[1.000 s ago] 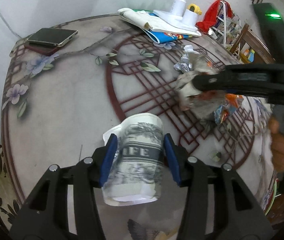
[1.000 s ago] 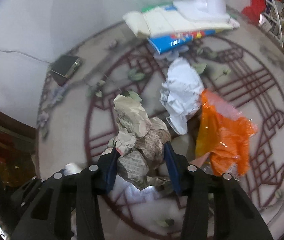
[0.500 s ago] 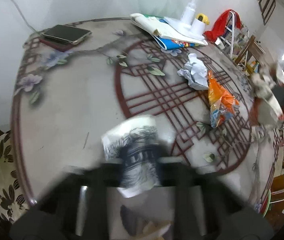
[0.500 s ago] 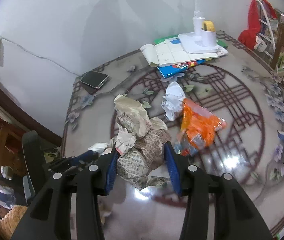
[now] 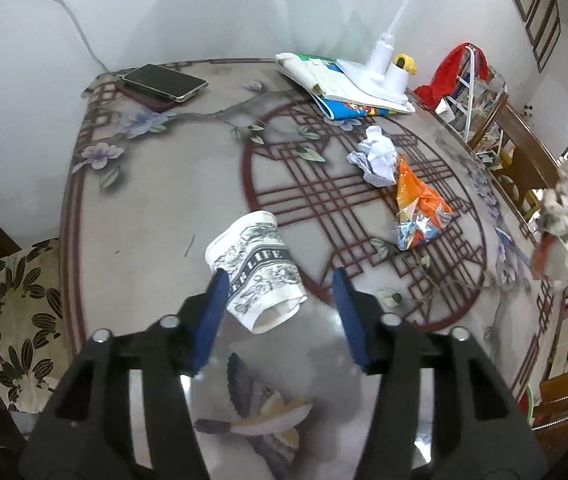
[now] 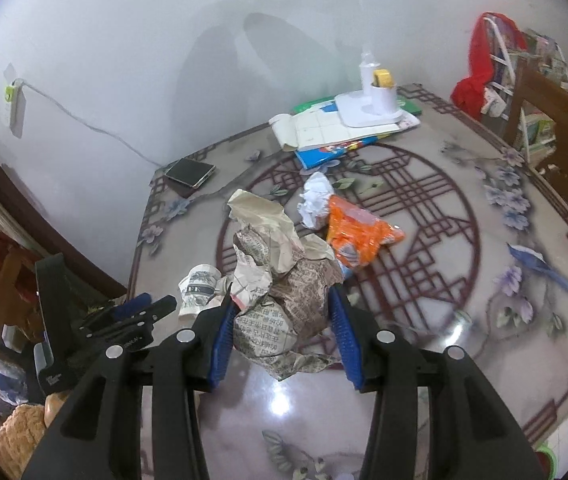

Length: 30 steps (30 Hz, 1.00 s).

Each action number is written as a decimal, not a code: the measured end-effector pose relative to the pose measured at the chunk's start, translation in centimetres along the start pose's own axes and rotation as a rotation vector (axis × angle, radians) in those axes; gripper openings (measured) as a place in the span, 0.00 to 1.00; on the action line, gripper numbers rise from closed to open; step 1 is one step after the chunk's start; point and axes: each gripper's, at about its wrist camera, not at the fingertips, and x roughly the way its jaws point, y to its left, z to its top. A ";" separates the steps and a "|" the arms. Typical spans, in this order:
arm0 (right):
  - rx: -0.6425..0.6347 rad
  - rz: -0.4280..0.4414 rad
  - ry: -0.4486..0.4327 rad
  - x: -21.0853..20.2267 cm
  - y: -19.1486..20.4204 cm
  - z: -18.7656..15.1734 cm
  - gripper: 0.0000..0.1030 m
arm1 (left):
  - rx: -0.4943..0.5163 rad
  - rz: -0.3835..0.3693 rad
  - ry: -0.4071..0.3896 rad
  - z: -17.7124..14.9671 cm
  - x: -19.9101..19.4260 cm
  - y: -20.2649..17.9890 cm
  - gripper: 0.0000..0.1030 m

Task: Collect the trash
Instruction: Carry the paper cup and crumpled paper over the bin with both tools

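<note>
1. My left gripper (image 5: pixel 280 316) has its fingers (image 5: pixel 214 312) parted, and they have just been opening. The paper cup (image 5: pixel 258 268) lies tilted between them: it leans against the left blue pad, and a clear gap separates it from the right pad, so nothing is clamping it.
2. The cup's dark band reads "LIFE" in white letters; the letters before that are partly cut off. Grey floral drawings cover the rest of it.
3. My right gripper (image 6: pixel 282 340) has its fingers (image 6: pixel 222 336) narrowed onto a crumpled newspaper wad (image 6: pixel 280 280), both blue pads pressing its sides. The wad is printed in small characters that I cannot read.
4. From the right wrist view, the wad hangs over the table (image 6: pixel 464 320). The cup (image 6: pixel 198 288) and my left gripper (image 6: pixel 140 308) sit just left of the wad.
5. Beyond the wad, a crumpled white paper ball (image 6: pixel 314 204) touches an orange snack wrapper (image 6: pixel 360 232); the wrapper's print is too small to read.
6. Further behind the wad, a white lamp base (image 6: pixel 368 108) stands on a stack of books (image 6: pixel 336 136), and a phone (image 6: pixel 190 172) lies at the table's far left corner.
</note>
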 end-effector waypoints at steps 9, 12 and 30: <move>0.081 -0.008 0.010 -0.3 -1.8 -1.4 0.43 | -0.019 0.025 0.096 0.4 4.3 1.1 0.76; 0.077 -0.012 0.019 0.0 -1.7 -1.5 0.43 | -0.063 0.024 0.133 0.8 6.5 1.4 0.77; 0.040 0.023 0.092 3.1 -0.5 0.0 0.43 | -0.136 -0.011 0.070 0.1 4.4 1.1 0.43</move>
